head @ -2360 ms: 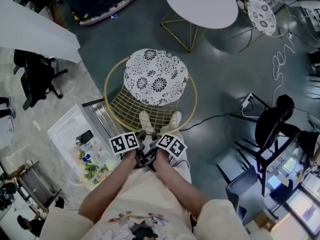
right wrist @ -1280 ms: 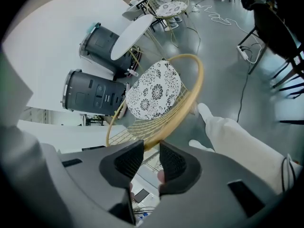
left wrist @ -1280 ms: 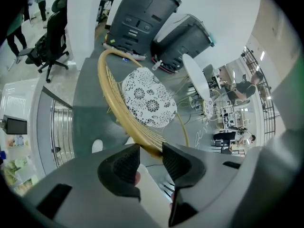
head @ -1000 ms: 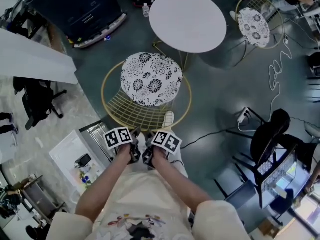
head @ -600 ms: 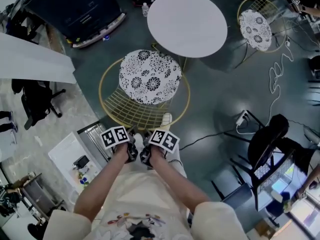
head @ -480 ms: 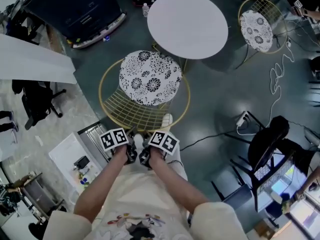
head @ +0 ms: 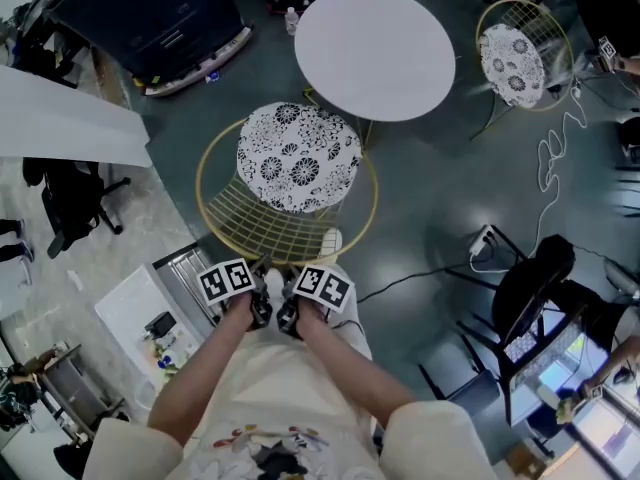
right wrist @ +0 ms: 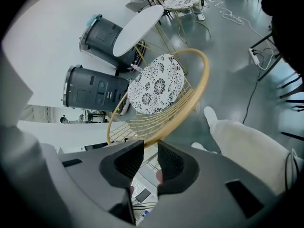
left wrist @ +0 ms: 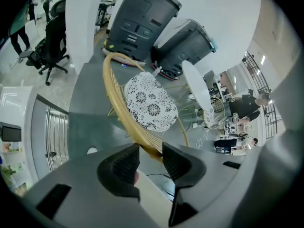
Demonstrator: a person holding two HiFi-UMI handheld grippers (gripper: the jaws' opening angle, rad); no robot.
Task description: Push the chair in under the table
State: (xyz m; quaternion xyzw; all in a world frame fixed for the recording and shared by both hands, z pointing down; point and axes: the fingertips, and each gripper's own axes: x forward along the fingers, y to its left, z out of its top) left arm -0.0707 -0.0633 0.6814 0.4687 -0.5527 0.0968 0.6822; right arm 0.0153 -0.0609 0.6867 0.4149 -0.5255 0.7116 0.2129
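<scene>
- Head view: a chair point(head: 268, 218) with a gold wire frame and a black-and-white floral cushion point(head: 298, 158) stands on the dark grey floor point(head: 430, 188), just beside a round white table point(head: 375, 38). The whole cushion shows outside the tabletop, and only the far edge of the frame comes near the table's gold legs.
- The person point(head: 290, 398) stands behind the chair's wire back with both arms reaching forward. The two grippers sit side by side, almost touching, at the near part of the frame.
- Left gripper view: the left gripper point(left wrist: 151, 149) has its jaws closed on the chair's gold hoop point(left wrist: 116, 103). The hoop runs up from between the two dark pads and curves away round the cushion.
- Right gripper view: the right gripper point(right wrist: 151, 148) has its jaws drawn nearly together, with the tips pinching the same hoop. The hoop crosses them on a slant, and the wire back fans out beyond it toward the cushion.
- A white shoe point(right wrist: 209, 114) and a pale trouser leg rest on the floor just to the right of the hoop.
- A second chair point(head: 520, 53) of the same kind stands on the far right side of the table, apart from it.
- Two dark grey machines point(left wrist: 147, 18) stand beyond the gripped chair.
- A white power strip point(head: 487, 236) with its cable lies on the floor to the right, well apart from the chair.
</scene>
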